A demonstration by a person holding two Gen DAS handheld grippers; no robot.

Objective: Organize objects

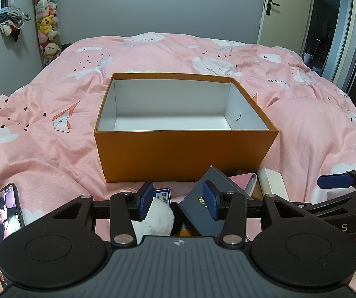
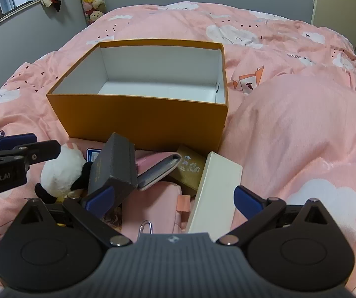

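An open orange box (image 1: 186,154), white inside and with nothing in it, is set on a bed (image 1: 53,129) covered in pink cloud-print bedding. In front of it, the left hand-held gripper (image 1: 179,200) is held with its blue pads apart, a white plush toy (image 1: 156,217) and a dark grey box (image 1: 204,217) seen between them. Whether either is pressed cannot be told. A lit phone (image 1: 3,217) is seen at the left edge.

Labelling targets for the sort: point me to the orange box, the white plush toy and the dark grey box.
orange box (image 2: 140,121): right wrist view, its front outer wall.
white plush toy (image 2: 61,171): right wrist view, middle of its white body.
dark grey box (image 2: 113,164): right wrist view, its upturned broad face.
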